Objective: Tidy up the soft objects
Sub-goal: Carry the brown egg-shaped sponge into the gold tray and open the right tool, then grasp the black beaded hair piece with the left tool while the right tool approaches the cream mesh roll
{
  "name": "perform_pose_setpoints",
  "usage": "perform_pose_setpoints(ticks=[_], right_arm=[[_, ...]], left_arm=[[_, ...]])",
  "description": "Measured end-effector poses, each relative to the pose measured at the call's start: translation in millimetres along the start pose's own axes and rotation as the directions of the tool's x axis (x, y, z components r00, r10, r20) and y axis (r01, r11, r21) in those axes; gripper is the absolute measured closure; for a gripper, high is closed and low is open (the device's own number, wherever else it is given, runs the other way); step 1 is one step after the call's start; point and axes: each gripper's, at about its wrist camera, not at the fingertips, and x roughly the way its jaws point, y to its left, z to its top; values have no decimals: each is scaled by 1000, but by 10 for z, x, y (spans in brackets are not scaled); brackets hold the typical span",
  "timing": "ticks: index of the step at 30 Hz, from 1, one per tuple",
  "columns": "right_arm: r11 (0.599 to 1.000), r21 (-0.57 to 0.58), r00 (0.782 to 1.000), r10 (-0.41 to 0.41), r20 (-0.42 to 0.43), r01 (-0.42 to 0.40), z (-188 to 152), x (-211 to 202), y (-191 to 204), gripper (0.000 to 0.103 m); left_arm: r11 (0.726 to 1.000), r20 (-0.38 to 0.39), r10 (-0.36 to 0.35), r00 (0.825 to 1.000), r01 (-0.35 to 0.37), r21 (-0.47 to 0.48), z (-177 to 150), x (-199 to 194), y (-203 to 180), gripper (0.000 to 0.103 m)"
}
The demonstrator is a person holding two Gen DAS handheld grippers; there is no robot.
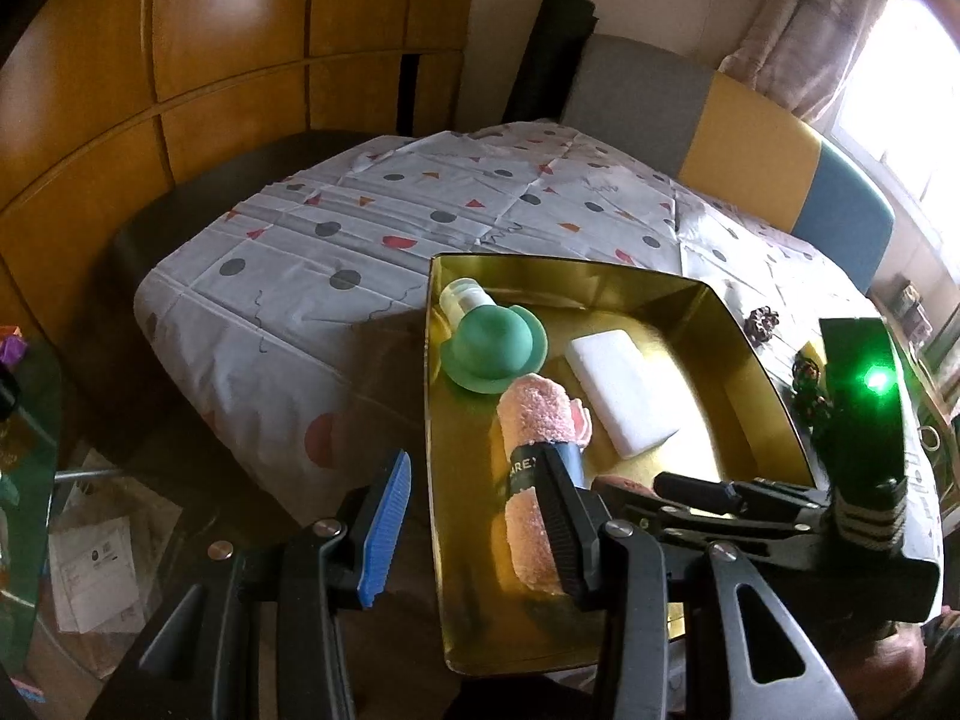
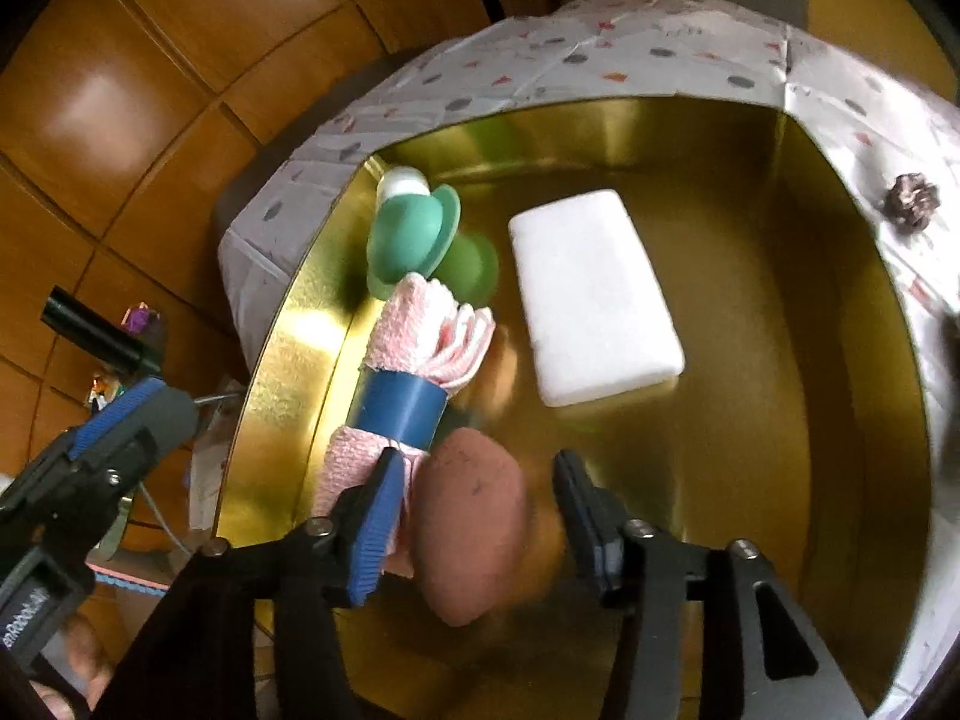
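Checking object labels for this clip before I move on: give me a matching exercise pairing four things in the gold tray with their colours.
Things:
1. rolled towel
2. sponge block
3. egg-shaped makeup sponge
4. hat-shaped silicone piece

Colours:
A. white
B. green
C. pink, with a blue band around it
D. reddish brown

All four lie in the gold tray.

Pairs: 1-C, 2-A, 3-D, 4-B
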Motion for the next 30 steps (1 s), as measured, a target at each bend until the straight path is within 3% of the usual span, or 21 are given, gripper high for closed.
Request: perform_pose_setpoints(ticks=[15,30], right_arm=[[997,6,983,-81,168,81,-63,-651,-268,41],[969,96,912,-248,328,229,-246,-1484,-929,32]], left_arm=[[996,12,-21,1000,20,89,-31,-103,-313,60],[978,-4,-50,999,50,205,-92,-127,-758,59]])
